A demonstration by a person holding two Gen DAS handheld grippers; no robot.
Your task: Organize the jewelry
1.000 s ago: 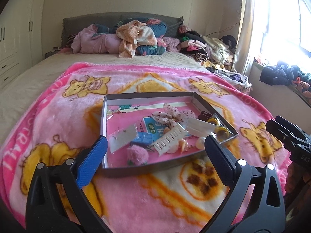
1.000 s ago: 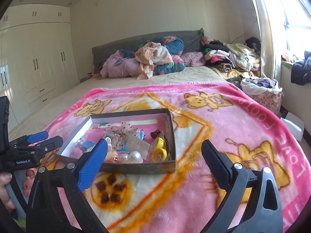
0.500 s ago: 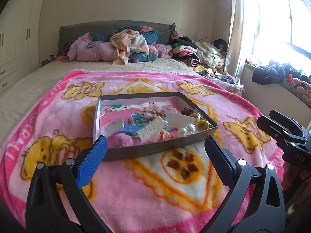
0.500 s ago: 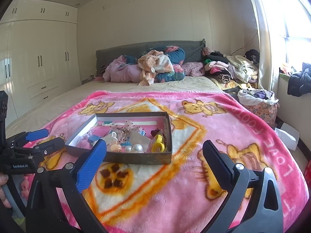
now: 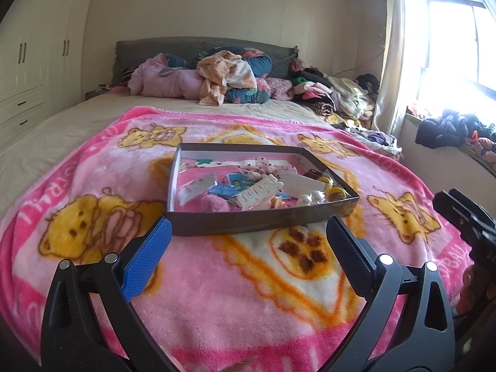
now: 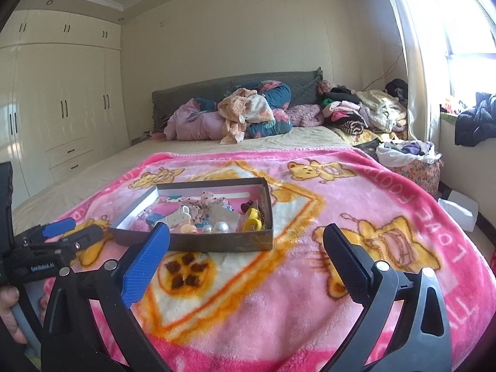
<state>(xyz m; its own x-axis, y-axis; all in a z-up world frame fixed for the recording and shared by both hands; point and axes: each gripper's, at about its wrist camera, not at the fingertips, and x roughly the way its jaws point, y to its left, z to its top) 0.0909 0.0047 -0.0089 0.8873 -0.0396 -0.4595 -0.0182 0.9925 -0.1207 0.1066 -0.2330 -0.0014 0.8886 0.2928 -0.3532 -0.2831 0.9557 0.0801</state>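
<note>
Both grippers — left gripper [image 5: 248, 235] and right gripper [image 6: 246, 238] — hang spread wide and empty above the pink bear blanket [image 5: 232, 294], the cardboard tray [image 5: 248, 224] of hair clips and pearl beads [image 5: 311, 197] just beyond their fingertips.

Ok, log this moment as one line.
left gripper: open, empty | right gripper: open, empty | jewelry box: on pink blanket, ahead of both | nothing grasped yet

Our left gripper [image 5: 248, 229] and right gripper [image 6: 246, 237]: black frames, one blue textured pad, one black pad, silver screws. White lettering on left body. Our bare-skinned hand [image 6: 11, 316] on grey handle.
</note>
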